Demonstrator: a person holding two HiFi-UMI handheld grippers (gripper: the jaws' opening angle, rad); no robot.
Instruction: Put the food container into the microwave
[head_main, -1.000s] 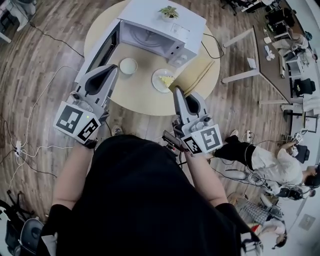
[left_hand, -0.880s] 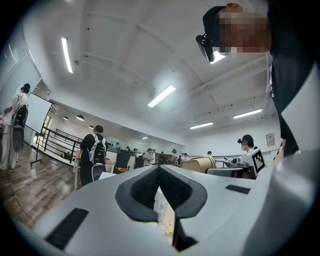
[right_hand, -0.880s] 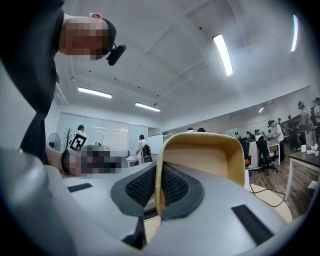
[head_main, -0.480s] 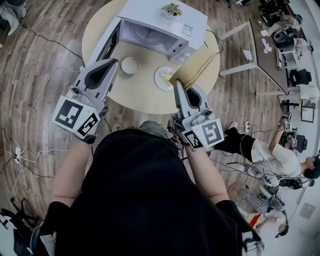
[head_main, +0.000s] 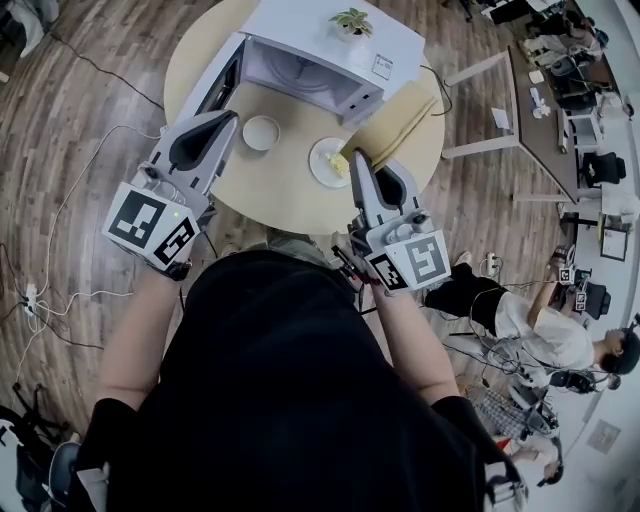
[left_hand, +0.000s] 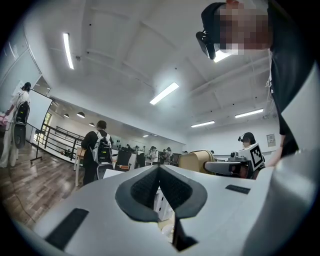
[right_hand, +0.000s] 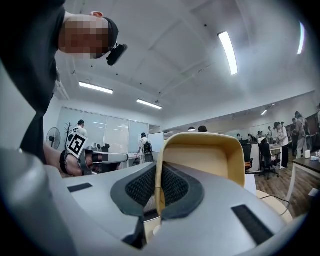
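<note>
My right tongs (right_hand: 159, 192) pinch the near wall of the food container (right_hand: 200, 155), jaws narrow on it. Left tongs (left_hand: 159, 182) are closed and empty. Carry step: container hangs over the table (head_main: 285, 190), right of the open microwave (head_main: 320, 55). Its long axis runs away from me, up-right. Next, I judge: swing left, square it to the cavity, mind the door (head_main: 212, 88).

microwave (head_main: 320, 50) 1 | round table (head_main: 270, 195) 1 | bowl (head_main: 261, 132) 1 | plate of food (head_main: 327, 162) 1 | potted plant (head_main: 352, 22) 1 | tan chair (head_main: 397, 122) 1
</note>
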